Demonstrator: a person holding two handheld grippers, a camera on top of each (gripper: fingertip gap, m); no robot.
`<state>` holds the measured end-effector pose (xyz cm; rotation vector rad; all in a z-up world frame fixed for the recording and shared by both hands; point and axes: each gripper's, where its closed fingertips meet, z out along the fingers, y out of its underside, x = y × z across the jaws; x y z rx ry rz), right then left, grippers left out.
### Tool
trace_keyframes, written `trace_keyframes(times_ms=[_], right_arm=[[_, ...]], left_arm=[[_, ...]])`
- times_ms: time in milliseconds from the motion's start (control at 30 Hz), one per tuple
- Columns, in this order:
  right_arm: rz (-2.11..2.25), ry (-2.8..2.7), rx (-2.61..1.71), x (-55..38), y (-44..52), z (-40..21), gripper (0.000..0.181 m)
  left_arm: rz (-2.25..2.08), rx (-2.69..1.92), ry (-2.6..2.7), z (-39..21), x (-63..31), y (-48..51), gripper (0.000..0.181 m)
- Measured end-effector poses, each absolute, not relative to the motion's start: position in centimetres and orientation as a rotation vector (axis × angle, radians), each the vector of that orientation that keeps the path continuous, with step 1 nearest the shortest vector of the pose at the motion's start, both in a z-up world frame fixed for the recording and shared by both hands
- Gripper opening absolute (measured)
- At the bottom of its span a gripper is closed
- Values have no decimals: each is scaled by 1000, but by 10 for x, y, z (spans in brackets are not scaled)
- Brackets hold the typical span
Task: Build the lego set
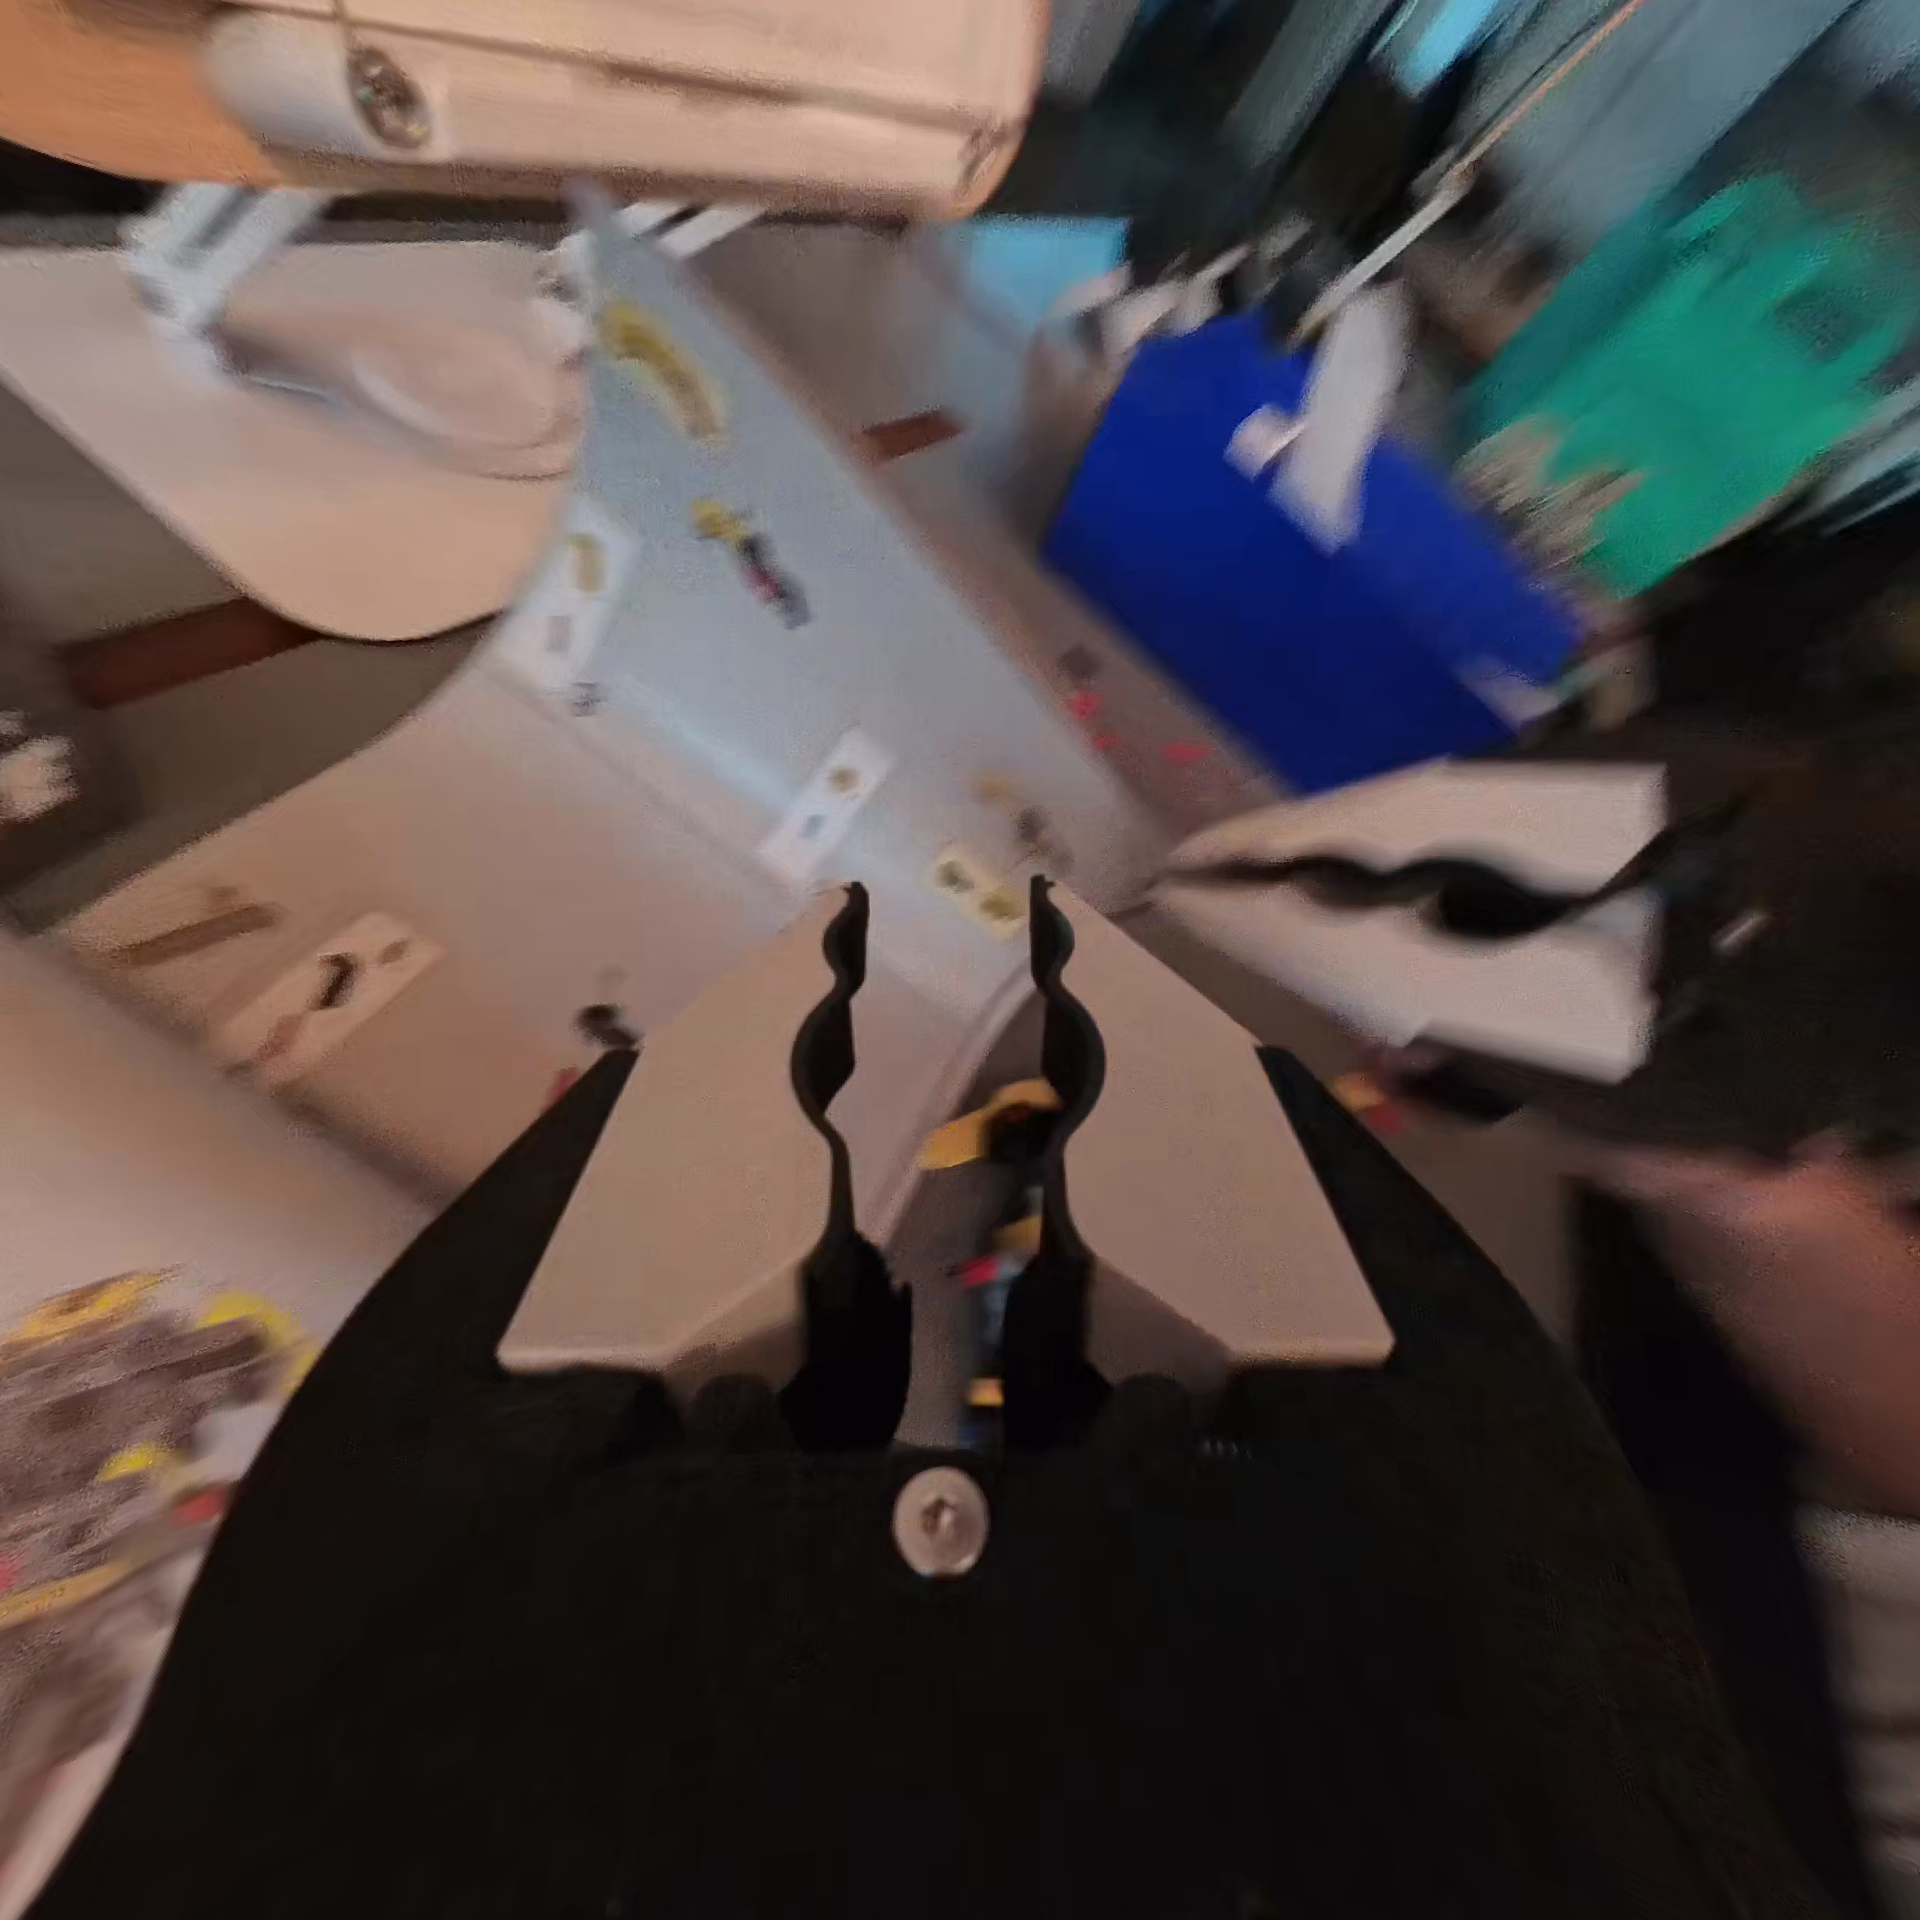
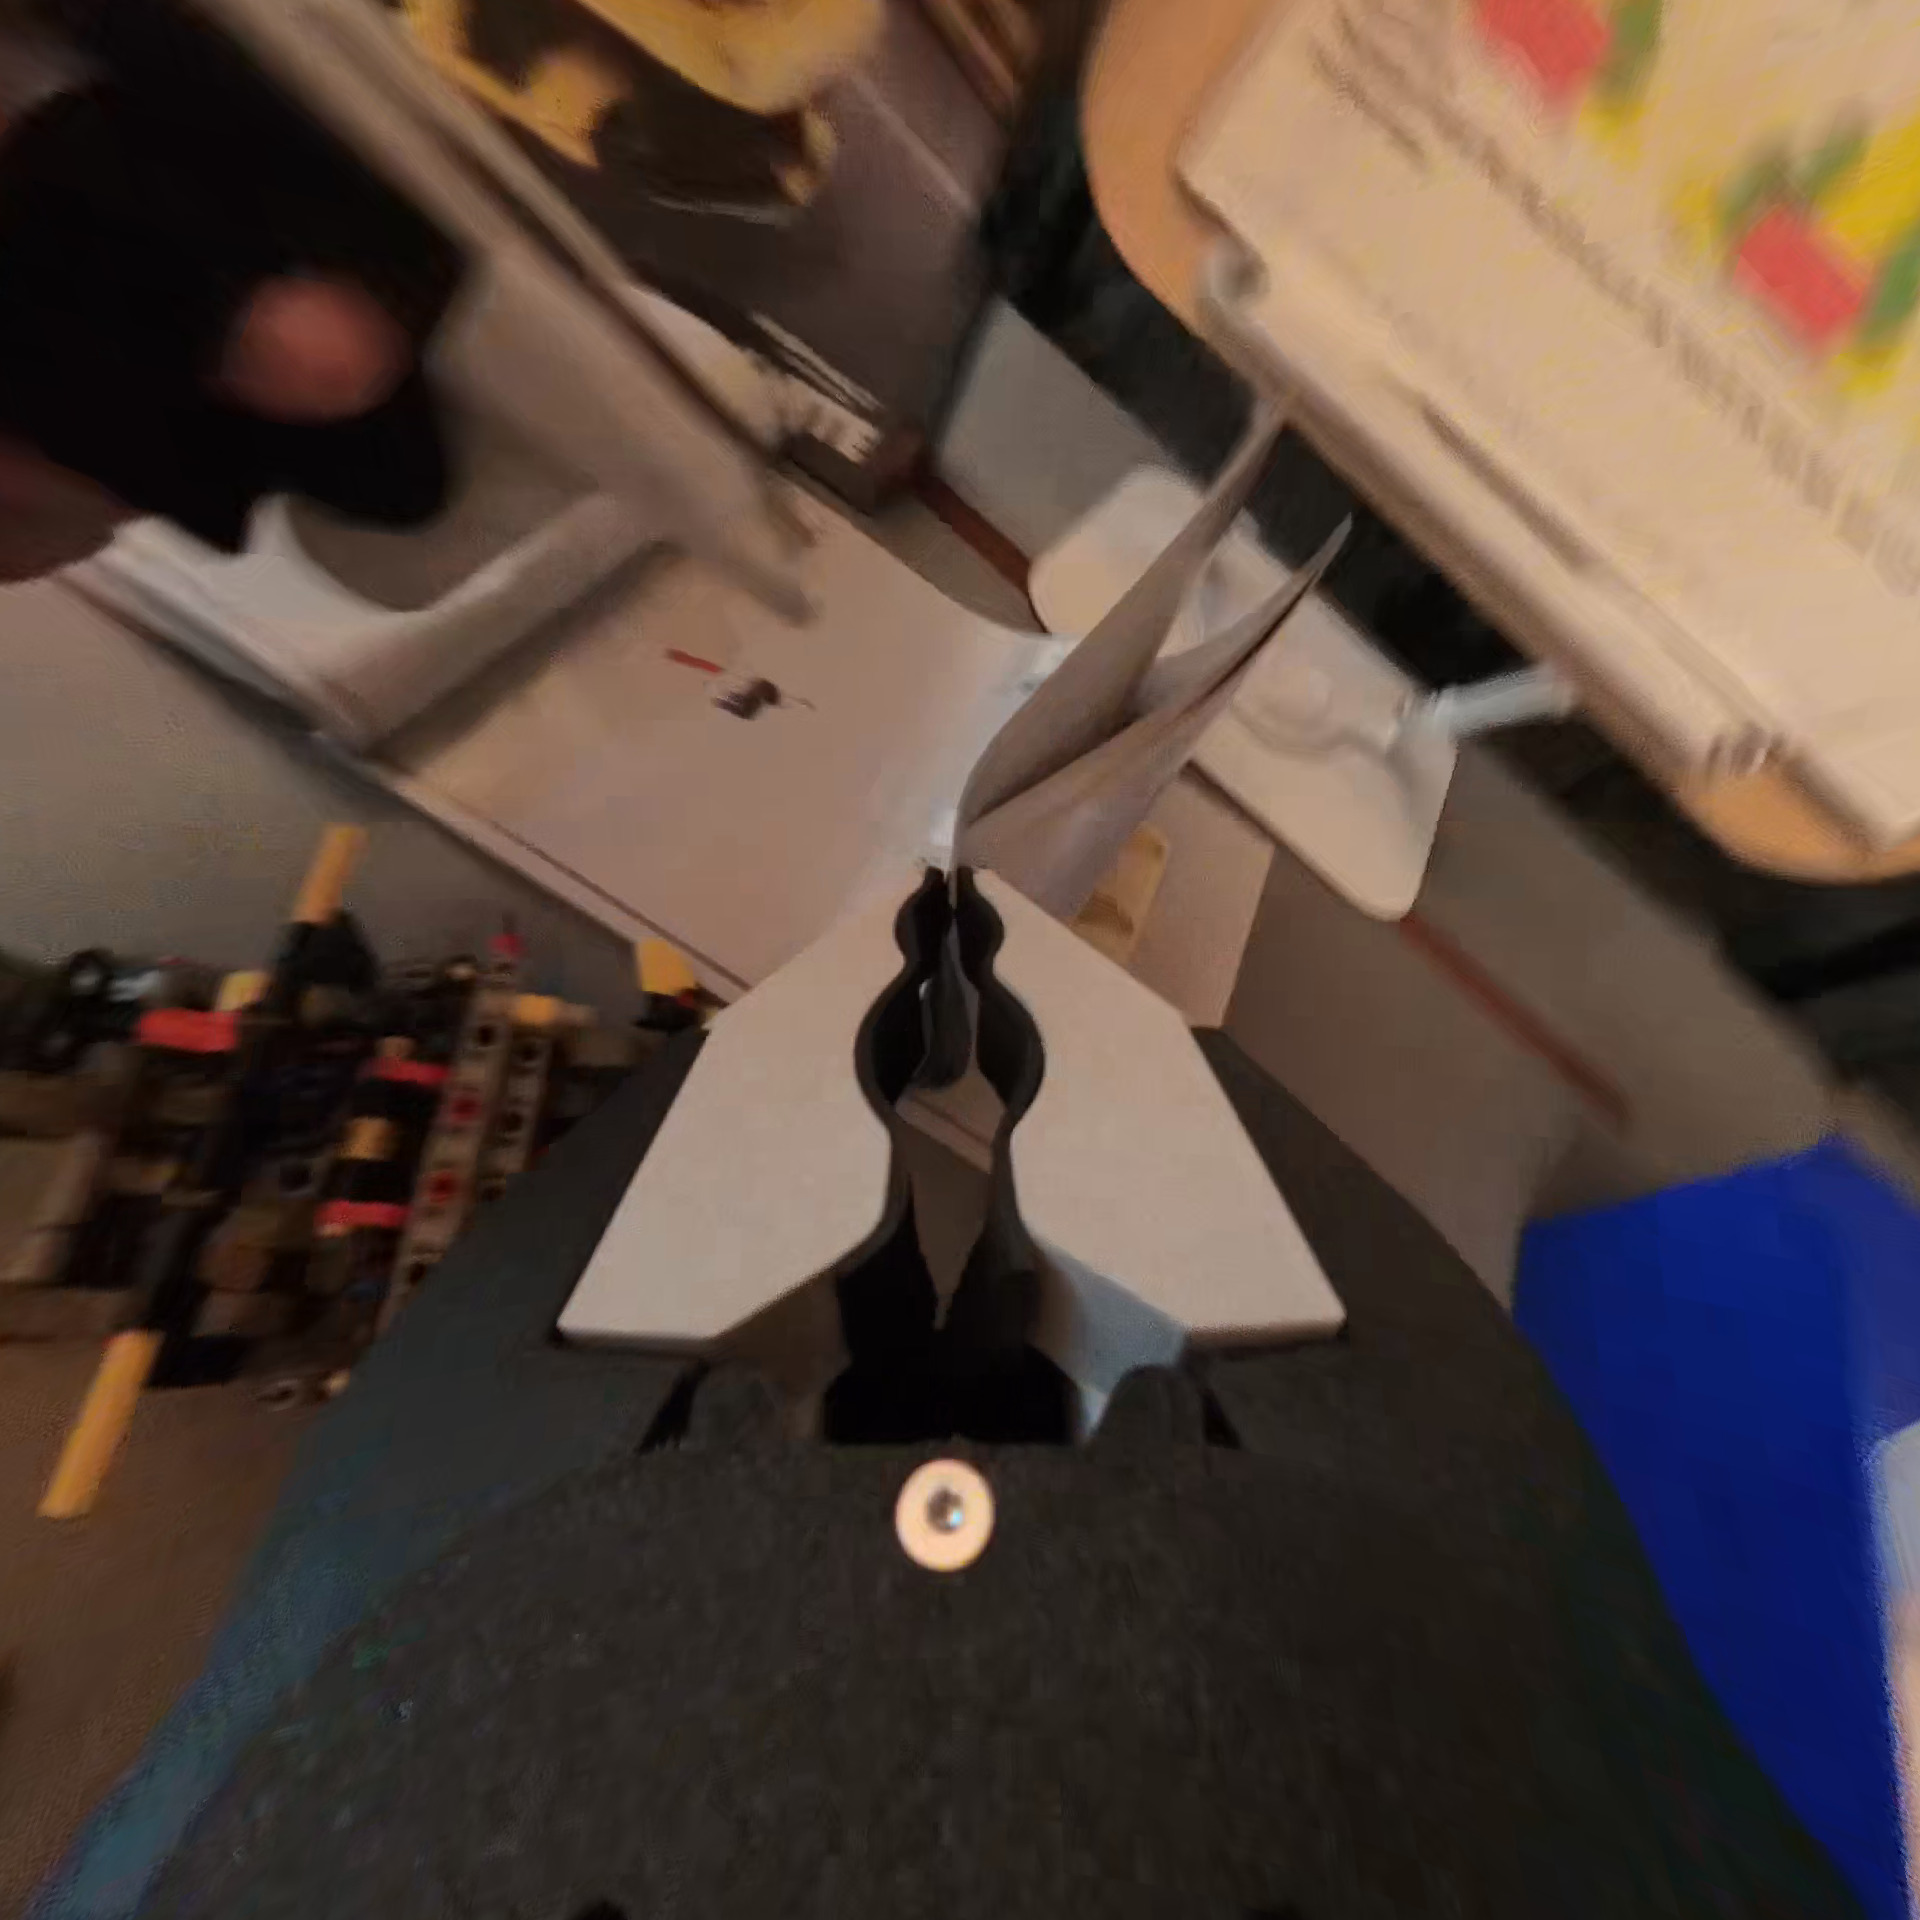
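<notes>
Both views heavily motion-blurred; no writing legible. Left tongs: jaws narrowly apart, nothing clamped between the tips. Instruction booklet lies open just beyond them. Right tongs: jaws closed on booklet pages, which fan out past the tips. Part-built lego model sits well left of them on the table.

A pale tabletop carries an open instruction booklet toward twelve o'clock. A blue box sits at two o'clock, and a blurred lego build at nine o'clock.
</notes>
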<state>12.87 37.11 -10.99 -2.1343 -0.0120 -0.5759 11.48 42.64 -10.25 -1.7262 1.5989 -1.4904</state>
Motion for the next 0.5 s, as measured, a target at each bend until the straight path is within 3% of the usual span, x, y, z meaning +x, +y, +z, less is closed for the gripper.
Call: trace_keyframes(times_ms=[167,200,300,367,500], right_arm=[[-694,-273,-2098,75,396,-103,1],[-691,-265,-2101,73,398,-104,1],[-496,-143,-2154,70,400,-113,5],[-271,-57,-2139,64,400,-104,40],[129,143,-2008,84,407,-76,85]], left_arm=[[-1859,-1855,1445,-89,109,427,27],[-1850,-1871,1452,-94,107,428,9],[-1883,-1886,1462,-102,103,429,2],[-1969,-1851,1458,-99,102,429,2],[-2086,-1794,1424,-92,100,432,2]])
